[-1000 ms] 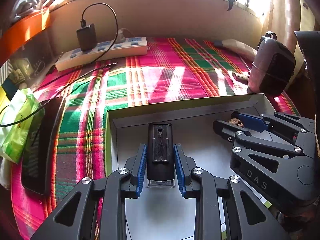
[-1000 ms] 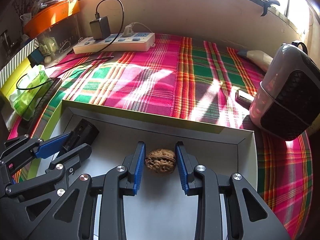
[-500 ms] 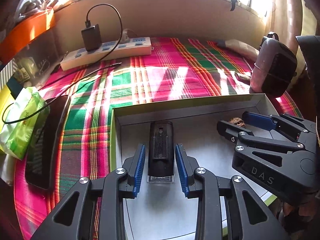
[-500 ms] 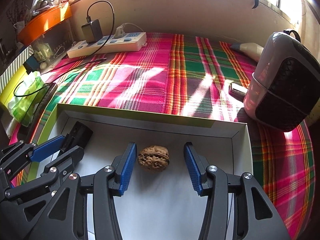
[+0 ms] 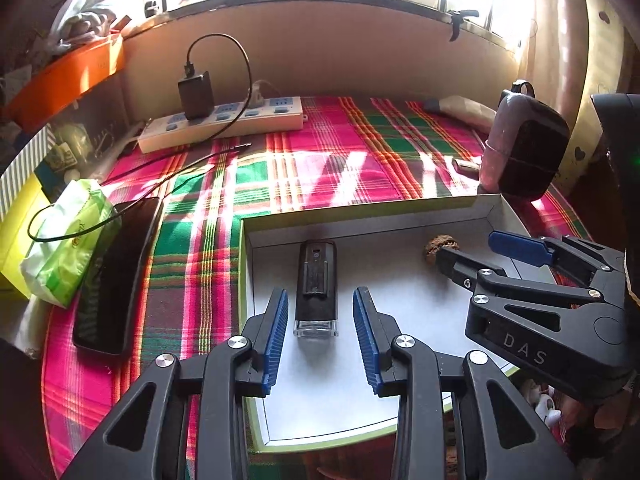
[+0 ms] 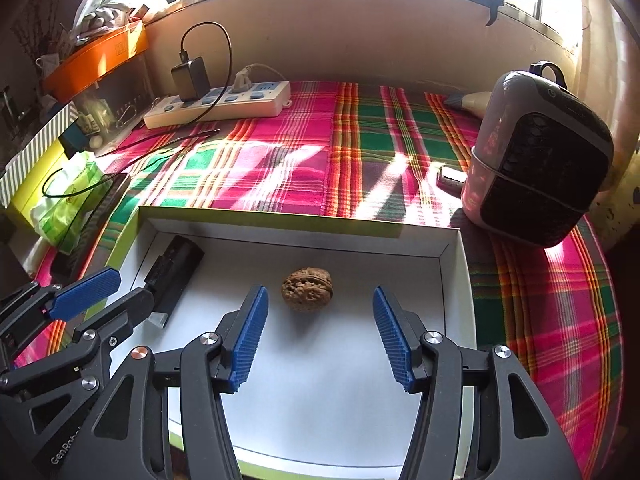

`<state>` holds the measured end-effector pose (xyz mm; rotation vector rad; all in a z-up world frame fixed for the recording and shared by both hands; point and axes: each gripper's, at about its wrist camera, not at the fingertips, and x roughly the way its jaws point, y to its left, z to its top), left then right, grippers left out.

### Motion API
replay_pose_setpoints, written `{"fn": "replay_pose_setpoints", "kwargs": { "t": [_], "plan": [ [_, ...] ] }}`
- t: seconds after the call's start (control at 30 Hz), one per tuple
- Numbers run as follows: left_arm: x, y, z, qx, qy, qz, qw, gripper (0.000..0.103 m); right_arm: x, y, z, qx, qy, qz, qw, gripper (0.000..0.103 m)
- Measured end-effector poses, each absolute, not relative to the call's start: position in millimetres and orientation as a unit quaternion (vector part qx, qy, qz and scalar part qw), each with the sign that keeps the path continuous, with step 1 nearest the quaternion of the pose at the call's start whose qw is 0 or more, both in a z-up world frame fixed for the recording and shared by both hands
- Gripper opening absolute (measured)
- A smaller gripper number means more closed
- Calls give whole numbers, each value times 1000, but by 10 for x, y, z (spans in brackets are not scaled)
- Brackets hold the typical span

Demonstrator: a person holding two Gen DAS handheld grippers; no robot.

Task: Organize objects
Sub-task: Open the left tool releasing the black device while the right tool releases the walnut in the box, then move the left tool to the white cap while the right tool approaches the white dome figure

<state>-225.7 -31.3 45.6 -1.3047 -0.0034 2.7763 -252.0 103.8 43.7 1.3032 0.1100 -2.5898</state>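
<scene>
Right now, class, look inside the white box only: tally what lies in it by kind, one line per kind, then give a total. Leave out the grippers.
Walnut: 1
Black device with a clear end: 1
Total in the white box: 2

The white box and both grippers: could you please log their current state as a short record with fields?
container: white box on plaid cloth
contents: walnut, black device, lying apart
left gripper: open, straddling the black device, no contact
right gripper: open, walnut just ahead of it, no contact
outside box: power strip, heater, phone
</scene>
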Motion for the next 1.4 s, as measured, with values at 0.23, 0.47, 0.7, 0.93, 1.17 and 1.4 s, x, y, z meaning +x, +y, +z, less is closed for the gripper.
{"fn": "replay_pose_setpoints", "kwargs": {
  "t": [0.23,0.47,0.7,0.93,1.17,1.4],
  "plan": [
    [-2034,-300,544,-411,-5,911,40,32,-2263,1106,519,435,25,-891,130,57],
    [-1773,-272,610,-398,-5,916,39,32,-1957,1177,559,420,21,-898,128,58],
    [-1504,-265,601,-392,-2,919,31,32,-1684,1265,579,403,19,-907,122,58],
    [-1325,-305,552,-394,-15,918,29,32,-1487,1342,569,391,19,-912,124,58],
    [-1146,-489,496,-393,-38,918,16,32,-1273,1447,579,374,28,-920,119,58],
    [-984,-688,427,-393,-65,917,13,36,-1118,1587,564,370,26,-922,113,58]
  ]
}}
